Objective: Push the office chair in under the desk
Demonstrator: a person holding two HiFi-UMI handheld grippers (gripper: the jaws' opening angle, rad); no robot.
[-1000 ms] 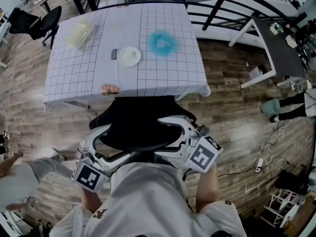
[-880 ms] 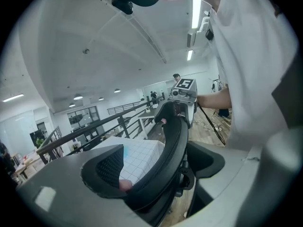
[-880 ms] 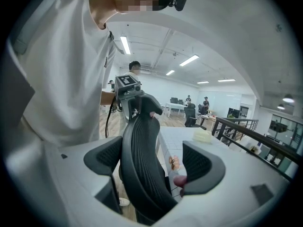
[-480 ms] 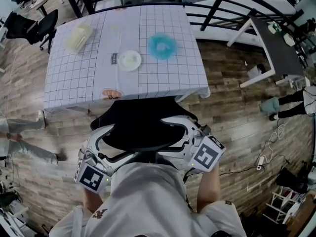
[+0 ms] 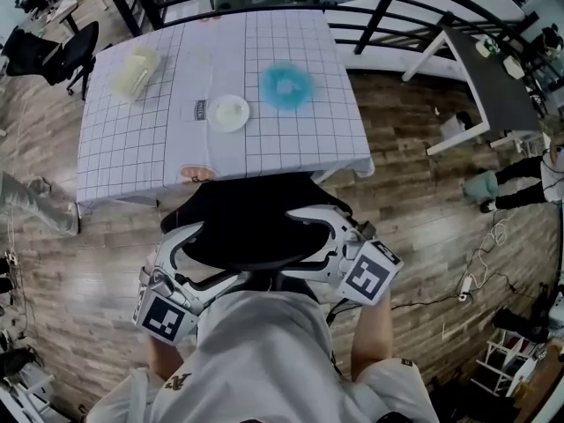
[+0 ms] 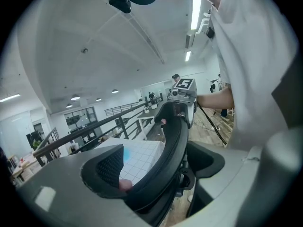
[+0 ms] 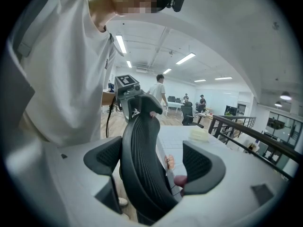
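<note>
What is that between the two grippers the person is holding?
The black office chair's curved backrest: the head view shows it spanning from left gripper to right gripper, whose jaws straddle its edges.

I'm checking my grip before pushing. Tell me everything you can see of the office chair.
The office chair is black, with a curved, ribbed, upright backrest. Its seat front meets the checked cloth edge of the desk. The left claw and right claw straddle the backrest at opposite ends, jaws open.

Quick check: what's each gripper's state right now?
Left gripper: open, jaws astride the chair backrest, not clamped.
Right gripper: open, jaws astride the same backrest, with a gap on one side.
</note>
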